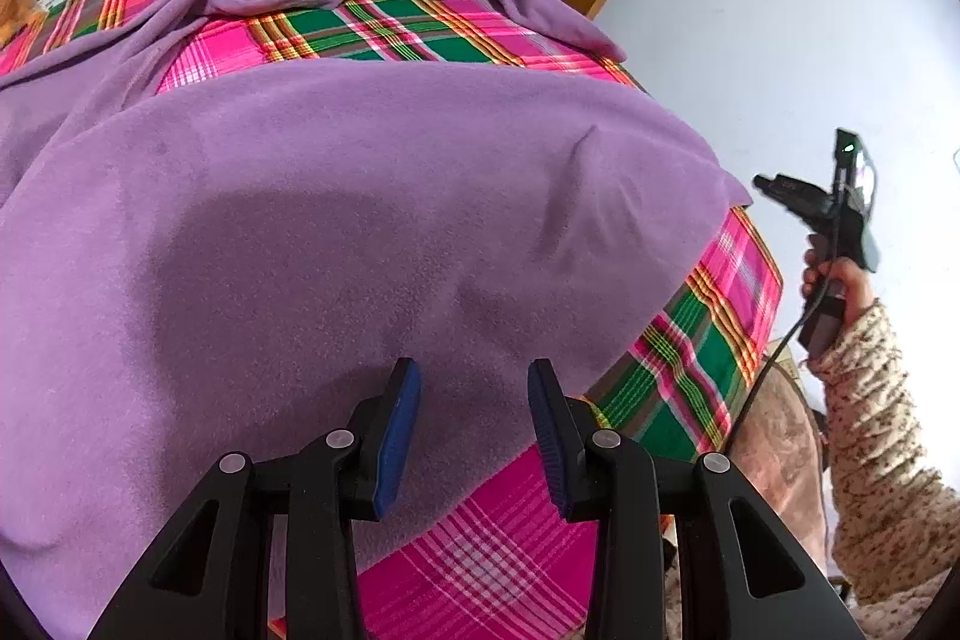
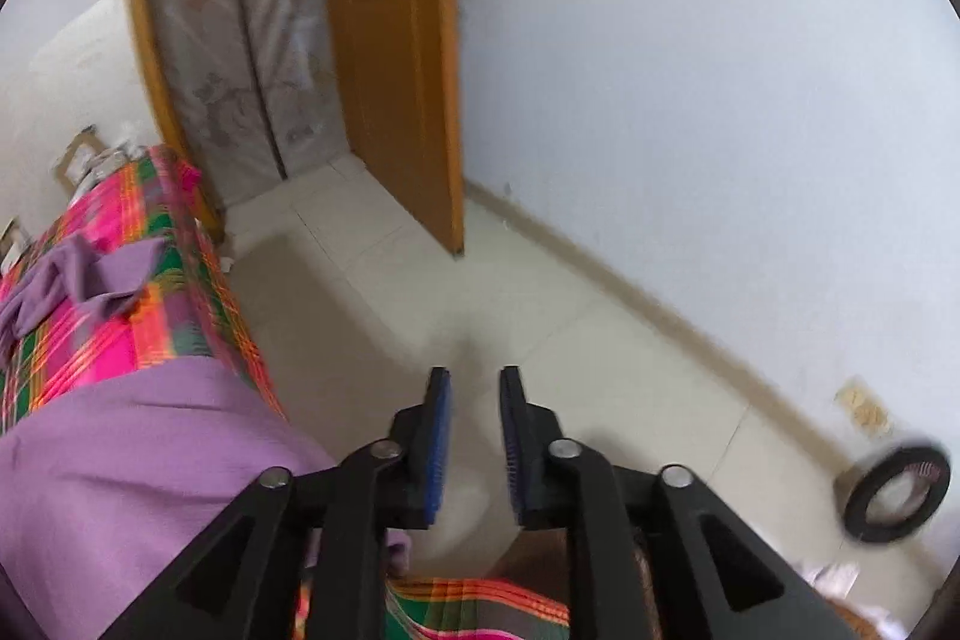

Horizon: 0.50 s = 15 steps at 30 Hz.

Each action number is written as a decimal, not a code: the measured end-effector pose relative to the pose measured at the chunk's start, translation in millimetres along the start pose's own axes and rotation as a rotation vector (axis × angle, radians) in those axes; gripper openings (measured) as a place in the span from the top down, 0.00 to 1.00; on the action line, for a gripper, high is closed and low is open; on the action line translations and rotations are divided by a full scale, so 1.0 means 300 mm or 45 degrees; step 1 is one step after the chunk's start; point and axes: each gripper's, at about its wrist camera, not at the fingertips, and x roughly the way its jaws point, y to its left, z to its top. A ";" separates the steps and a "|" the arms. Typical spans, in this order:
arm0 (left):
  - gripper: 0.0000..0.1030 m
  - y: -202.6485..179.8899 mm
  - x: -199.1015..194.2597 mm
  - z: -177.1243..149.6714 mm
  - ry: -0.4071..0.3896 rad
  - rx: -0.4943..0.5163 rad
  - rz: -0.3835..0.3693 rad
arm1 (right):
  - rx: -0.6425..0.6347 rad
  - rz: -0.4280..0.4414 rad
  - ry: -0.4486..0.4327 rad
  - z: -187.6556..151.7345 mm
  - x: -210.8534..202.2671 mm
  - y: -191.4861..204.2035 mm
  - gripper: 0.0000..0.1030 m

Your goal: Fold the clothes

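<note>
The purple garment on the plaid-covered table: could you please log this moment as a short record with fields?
garment: purple garment, spread over the table, its far part bunched into folds
surface: pink and green plaid cloth covering the table
left gripper: left gripper over the garment's near part, jaws apart, no cloth pinched
right gripper: right gripper off the table's edge, above the floor, jaws apart with nothing between them
background: wooden door, roll of black tape on the floor
</note>
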 end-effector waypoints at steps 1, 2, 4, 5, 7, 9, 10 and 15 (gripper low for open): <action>0.62 -0.003 0.001 -0.001 -0.002 0.003 0.005 | -0.036 0.047 -0.005 -0.011 -0.013 0.031 0.74; 0.62 -0.005 0.002 -0.002 -0.005 0.003 0.009 | -0.072 0.094 -0.009 -0.022 -0.025 0.062 0.74; 0.62 -0.004 0.001 -0.005 -0.010 0.002 0.011 | -0.150 0.147 0.029 -0.058 -0.017 0.123 0.74; 0.62 -0.002 0.001 -0.006 -0.013 0.001 0.010 | -0.182 0.146 0.048 -0.072 -0.008 0.144 0.74; 0.62 0.000 -0.001 -0.010 -0.016 0.003 0.009 | -0.204 0.090 0.034 -0.094 0.001 0.153 0.74; 0.62 -0.001 -0.004 -0.017 -0.012 0.011 0.013 | -0.195 0.023 0.075 -0.091 0.010 0.151 0.73; 0.62 -0.002 -0.006 -0.021 -0.010 0.017 0.014 | -0.186 -0.018 0.092 -0.087 0.009 0.151 0.73; 0.62 0.007 -0.017 -0.037 -0.013 0.008 -0.001 | -0.352 0.110 -0.047 -0.120 -0.121 0.270 0.73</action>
